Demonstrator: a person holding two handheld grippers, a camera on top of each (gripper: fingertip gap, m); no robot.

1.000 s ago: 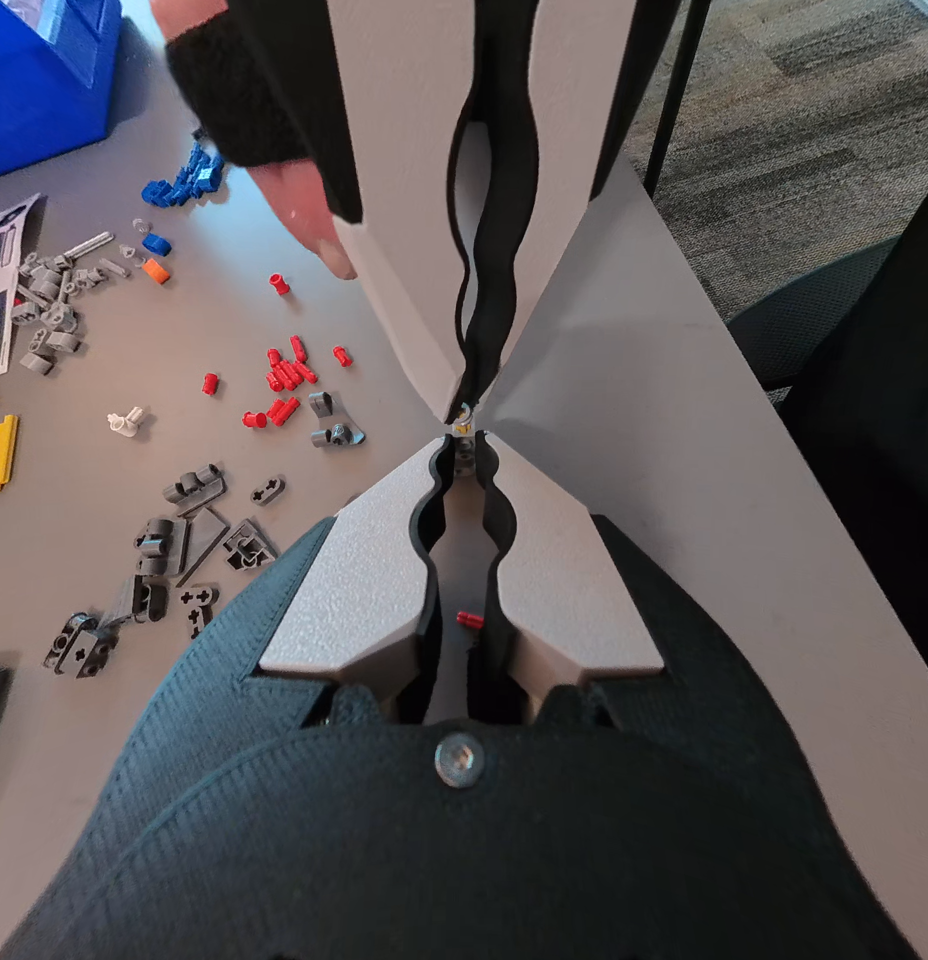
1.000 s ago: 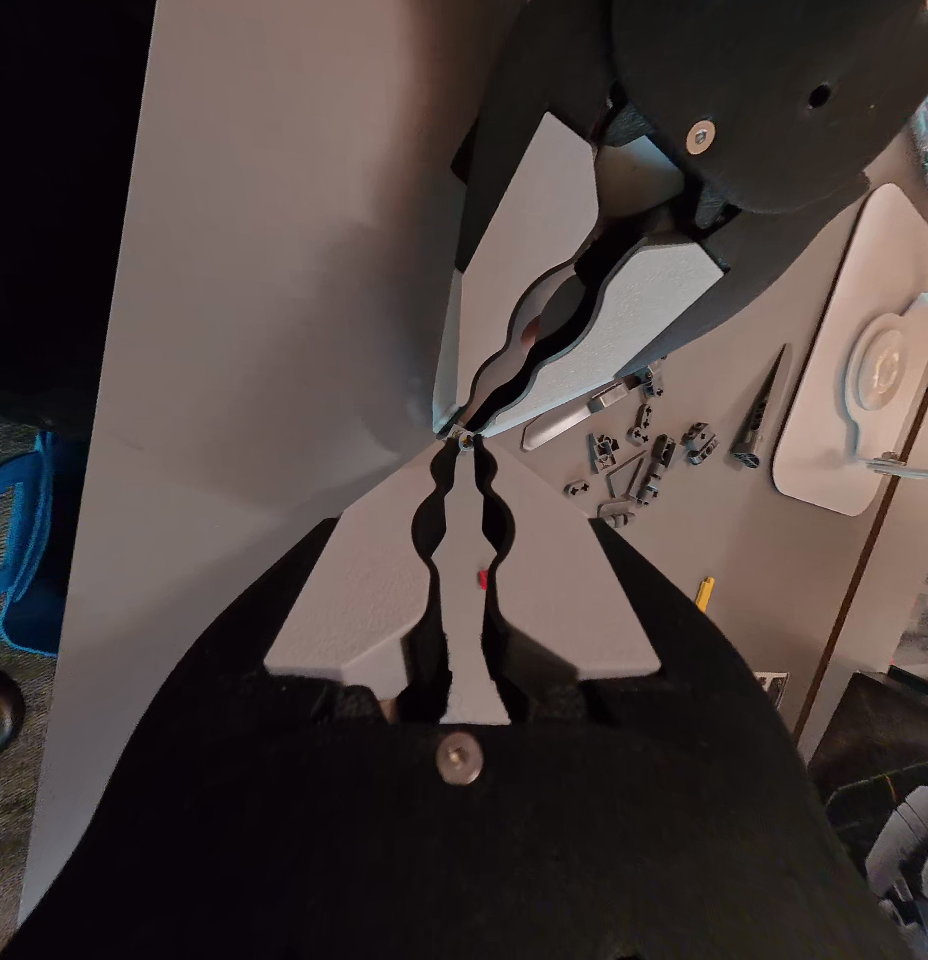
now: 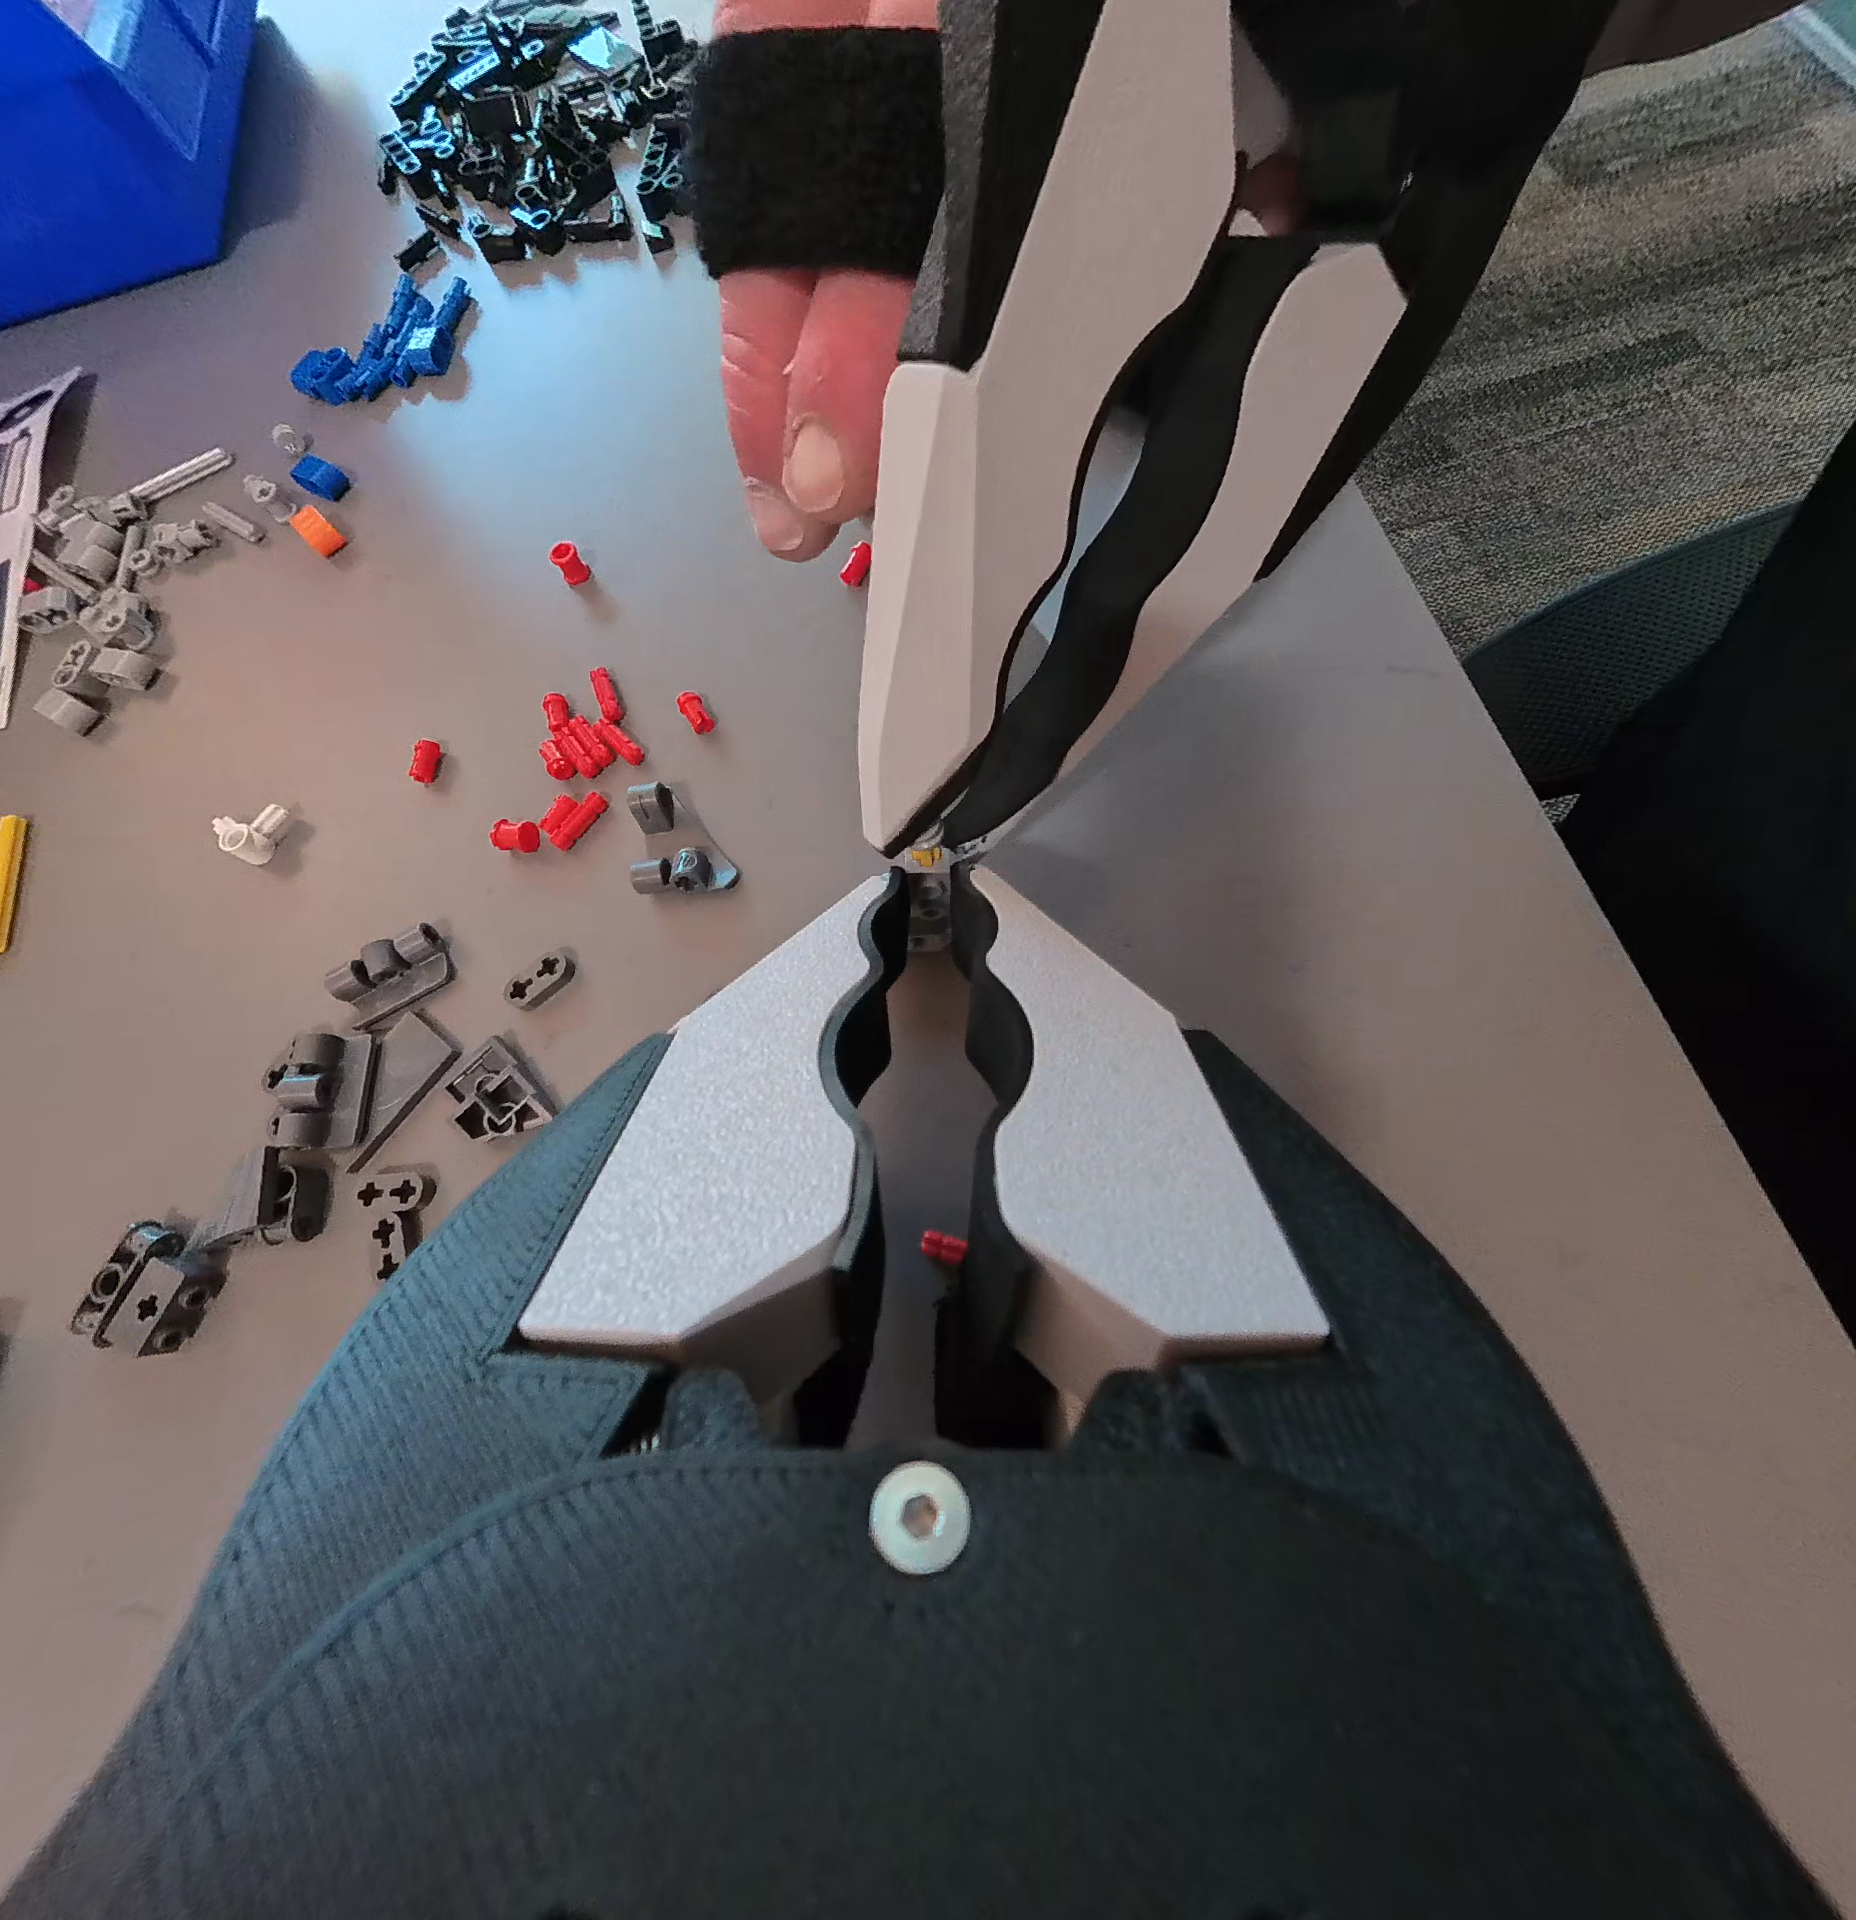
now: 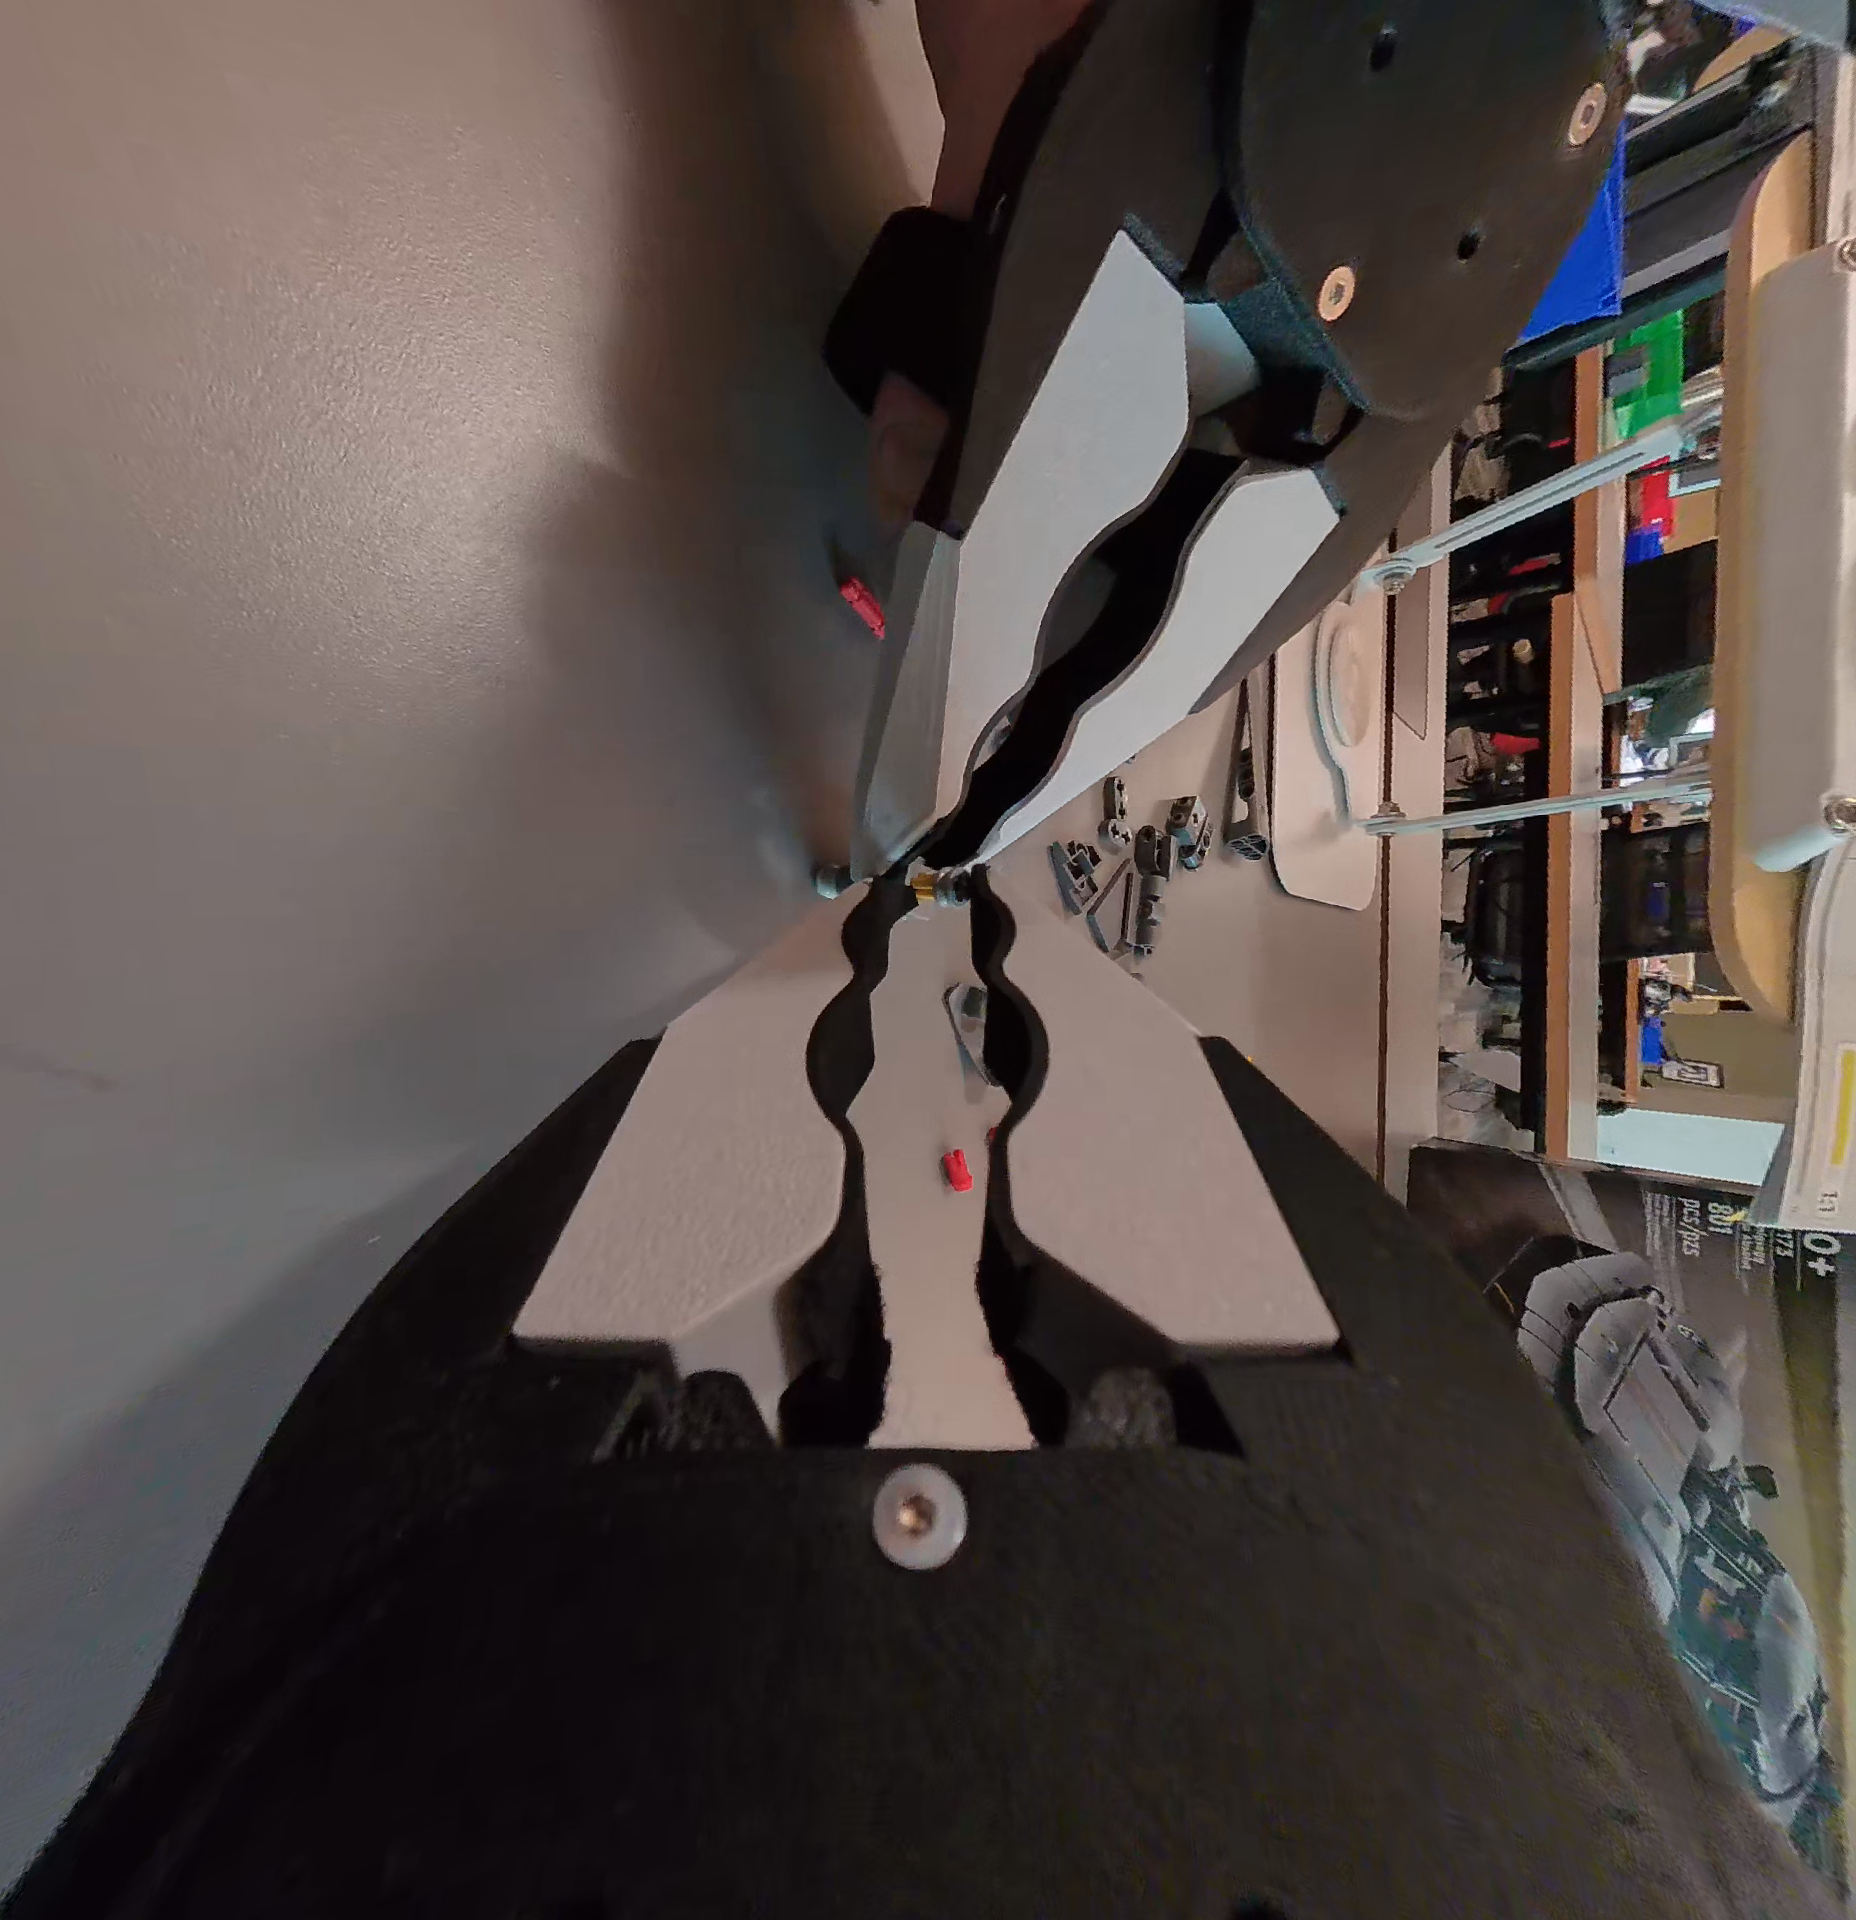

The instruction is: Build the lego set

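Note:
In the left wrist view my left gripper (image 3: 929, 904) is shut on a small grey holed building piece (image 3: 929, 920) and holds it above the grey table (image 3: 1267, 883). A yellow part (image 3: 924, 855) and a grey pin sit on the piece's far end. My right gripper (image 3: 934, 831) comes in from above, tip to tip with the left. In the right wrist view my right gripper (image 4: 929, 888) has its jaws apart. The yellow part (image 4: 922, 882) and the pin (image 4: 947, 895) stand between its pads without being squeezed. The left gripper (image 4: 903, 852) grips the piece from the far side.
Loose red pins (image 3: 581, 743), dark grey parts (image 3: 384, 1070), blue pieces (image 3: 384, 343) and a black parts pile (image 3: 539, 125) lie on the table to the left. A blue bin (image 3: 82, 156) stands far left. The person's fingers (image 3: 799, 416) are close by. The table edge and carpet are on the right. Only a small space, under 4 cm, lies between the two pairs of fingers.
My right gripper's jaws have opened off the small assembly, and the gripper has tilted. My left gripper keeps its hold on the grey piece in the same place.

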